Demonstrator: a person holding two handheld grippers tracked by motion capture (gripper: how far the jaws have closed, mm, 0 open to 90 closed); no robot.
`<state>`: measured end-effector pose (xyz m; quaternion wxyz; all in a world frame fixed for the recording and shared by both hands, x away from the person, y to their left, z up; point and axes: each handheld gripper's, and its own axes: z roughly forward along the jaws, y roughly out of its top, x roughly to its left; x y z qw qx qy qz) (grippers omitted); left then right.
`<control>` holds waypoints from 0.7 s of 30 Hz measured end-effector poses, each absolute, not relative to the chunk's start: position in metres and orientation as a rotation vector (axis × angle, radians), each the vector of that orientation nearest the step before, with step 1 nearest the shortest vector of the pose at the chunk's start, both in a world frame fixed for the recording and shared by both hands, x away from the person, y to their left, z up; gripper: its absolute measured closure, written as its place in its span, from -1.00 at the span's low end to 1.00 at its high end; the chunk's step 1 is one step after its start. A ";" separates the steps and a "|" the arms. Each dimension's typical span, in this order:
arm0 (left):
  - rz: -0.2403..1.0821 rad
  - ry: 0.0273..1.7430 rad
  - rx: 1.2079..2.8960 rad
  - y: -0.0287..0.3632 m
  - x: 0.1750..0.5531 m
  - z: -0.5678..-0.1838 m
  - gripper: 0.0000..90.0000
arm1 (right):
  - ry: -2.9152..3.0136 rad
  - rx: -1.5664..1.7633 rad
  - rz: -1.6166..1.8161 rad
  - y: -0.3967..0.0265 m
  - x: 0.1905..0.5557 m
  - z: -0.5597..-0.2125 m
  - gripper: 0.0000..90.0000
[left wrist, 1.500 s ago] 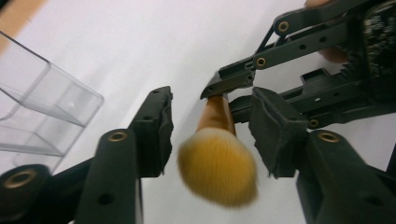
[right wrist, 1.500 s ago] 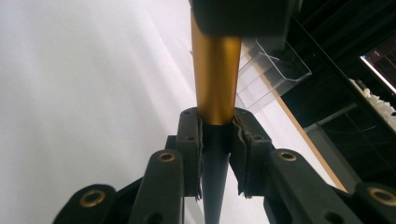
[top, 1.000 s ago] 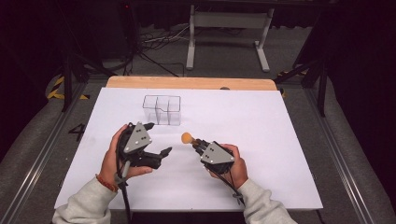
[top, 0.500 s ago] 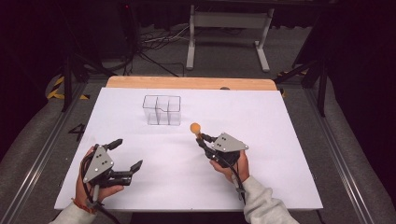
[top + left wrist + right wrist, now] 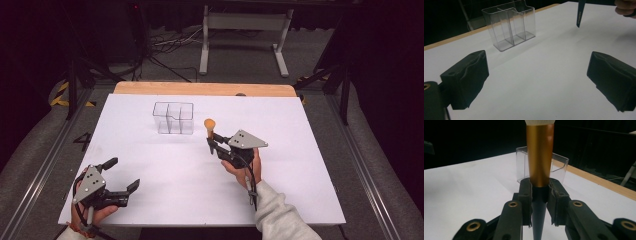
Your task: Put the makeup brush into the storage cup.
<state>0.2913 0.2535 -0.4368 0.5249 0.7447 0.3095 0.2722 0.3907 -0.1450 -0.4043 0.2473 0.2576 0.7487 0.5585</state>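
Observation:
A make-up brush [image 5: 209, 126] with a gold ferrule [image 5: 540, 155], a pale head and a dark tapered handle [image 5: 580, 15] stands upright in my right gripper [image 5: 213, 143] [image 5: 539, 200], which is shut on the handle just below the ferrule. It hangs over the white table right of a clear plastic organiser [image 5: 173, 118] [image 5: 510, 25] [image 5: 560, 165] with several compartments. My left gripper [image 5: 123, 173] [image 5: 536, 82] is open and holds nothing, low over the table's near left corner, facing the organiser.
The white sheet [image 5: 310, 150] covers the table, with a wooden strip [image 5: 200, 88] along its far edge. Metal rails [image 5: 40, 160] run down both sides. Behind the table are a stand [image 5: 245, 22] and cables on a dark floor.
My left gripper has drawn back from the brush at the table's middle to the near left corner and stands open. The right gripper has carried the brush a little farther off and turned it upright.

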 end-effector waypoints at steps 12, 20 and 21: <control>0.640 0.738 1.772 0.257 0.292 -0.438 -0.91 | 1.984 0.729 1.608 -0.135 0.417 -0.383 0.67; 0.633 0.744 1.757 0.258 0.292 -0.438 -0.91 | 1.951 0.724 1.631 -0.127 0.431 -0.368 0.67; 0.632 0.744 1.758 0.258 0.292 -0.438 -0.91 | 1.945 0.720 1.633 -0.126 0.434 -0.366 0.67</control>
